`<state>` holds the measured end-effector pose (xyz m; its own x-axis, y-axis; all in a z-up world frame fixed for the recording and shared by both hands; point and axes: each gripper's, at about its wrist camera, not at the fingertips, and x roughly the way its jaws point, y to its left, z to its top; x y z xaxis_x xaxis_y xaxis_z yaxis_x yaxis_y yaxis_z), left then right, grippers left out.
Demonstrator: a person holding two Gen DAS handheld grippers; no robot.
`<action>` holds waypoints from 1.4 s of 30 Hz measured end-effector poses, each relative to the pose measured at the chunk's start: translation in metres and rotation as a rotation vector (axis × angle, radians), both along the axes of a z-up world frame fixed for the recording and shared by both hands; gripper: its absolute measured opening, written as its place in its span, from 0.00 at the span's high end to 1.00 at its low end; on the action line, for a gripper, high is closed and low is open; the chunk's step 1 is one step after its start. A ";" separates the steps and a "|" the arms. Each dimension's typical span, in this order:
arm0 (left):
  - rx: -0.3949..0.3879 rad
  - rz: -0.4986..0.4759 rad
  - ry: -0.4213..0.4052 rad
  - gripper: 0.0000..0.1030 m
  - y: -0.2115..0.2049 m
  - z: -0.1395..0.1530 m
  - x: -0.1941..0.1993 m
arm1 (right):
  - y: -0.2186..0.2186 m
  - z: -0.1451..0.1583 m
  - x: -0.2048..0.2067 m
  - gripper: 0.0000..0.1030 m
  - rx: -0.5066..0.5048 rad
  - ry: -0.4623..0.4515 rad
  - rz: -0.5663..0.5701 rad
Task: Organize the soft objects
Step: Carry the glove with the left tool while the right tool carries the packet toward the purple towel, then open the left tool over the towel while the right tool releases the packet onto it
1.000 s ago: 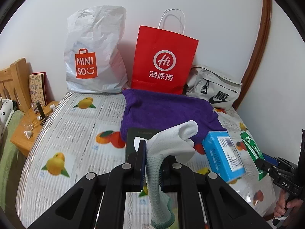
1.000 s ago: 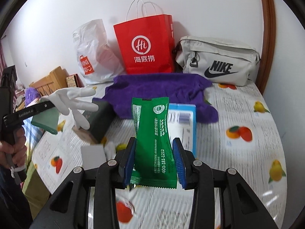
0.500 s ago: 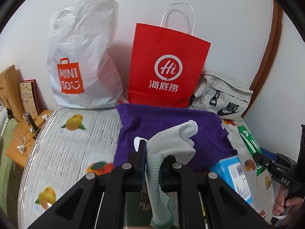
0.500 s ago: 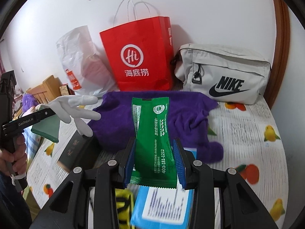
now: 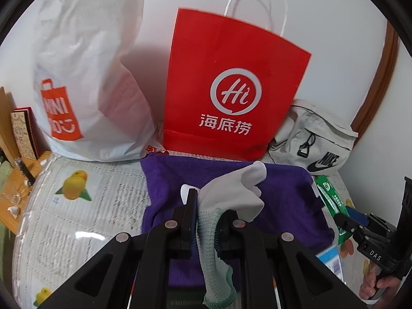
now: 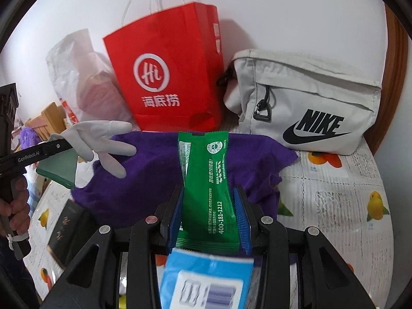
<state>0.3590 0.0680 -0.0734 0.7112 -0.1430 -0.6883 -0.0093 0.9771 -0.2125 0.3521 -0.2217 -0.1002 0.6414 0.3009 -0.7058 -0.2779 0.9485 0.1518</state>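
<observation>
My left gripper (image 5: 206, 206) is shut on a white work glove (image 5: 226, 193) with a green cuff; its fingers flop forward over a purple towel (image 5: 283, 200) spread on the table. My right gripper (image 6: 209, 198) is shut on a green snack packet (image 6: 208, 180), held upright above the same purple towel (image 6: 154, 172). In the right wrist view the glove (image 6: 103, 139) hangs at the left from the left gripper. In the left wrist view the green packet (image 5: 332, 200) shows at the right edge.
Against the wall stand a white plastic bag (image 5: 85, 77), a red paper bag (image 5: 231, 87) and a grey Nike pouch (image 6: 309, 108). A blue box (image 6: 208, 280) lies under the right gripper, a dark box (image 6: 67, 231) at left. Wooden shelf (image 5: 15, 188) at far left.
Both grippers have moved forward over the table toward the bags at the wall, which now look larger. The glove and the green packet stay held as before.
</observation>
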 end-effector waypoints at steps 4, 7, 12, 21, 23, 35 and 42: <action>-0.006 -0.002 0.030 0.89 -0.002 -0.014 0.023 | -0.001 -0.013 0.017 0.63 -0.004 0.015 -0.012; -0.008 0.000 0.078 0.89 -0.004 -0.030 0.040 | -0.002 -0.025 0.028 0.63 -0.008 0.041 -0.022; 0.020 0.013 0.137 0.89 -0.006 -0.046 0.055 | -0.003 -0.042 0.043 0.63 -0.013 0.090 -0.029; -0.002 0.020 0.184 0.89 0.001 -0.061 0.062 | -0.001 -0.056 0.057 0.62 -0.038 0.146 -0.017; 0.000 0.021 0.189 0.89 0.001 -0.063 0.062 | -0.002 -0.058 0.059 0.59 -0.039 0.161 -0.025; 0.023 0.013 0.211 0.67 -0.003 -0.058 0.054 | 0.002 -0.050 0.050 0.39 -0.046 0.158 -0.026; 0.100 0.060 0.194 0.39 -0.001 -0.031 0.025 | 0.006 -0.030 0.019 0.36 -0.034 0.128 -0.027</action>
<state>0.3841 0.0670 -0.1043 0.5689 -0.0286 -0.8219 -0.0997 0.9896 -0.1035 0.3710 -0.2158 -0.1303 0.5533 0.2588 -0.7918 -0.2327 0.9607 0.1514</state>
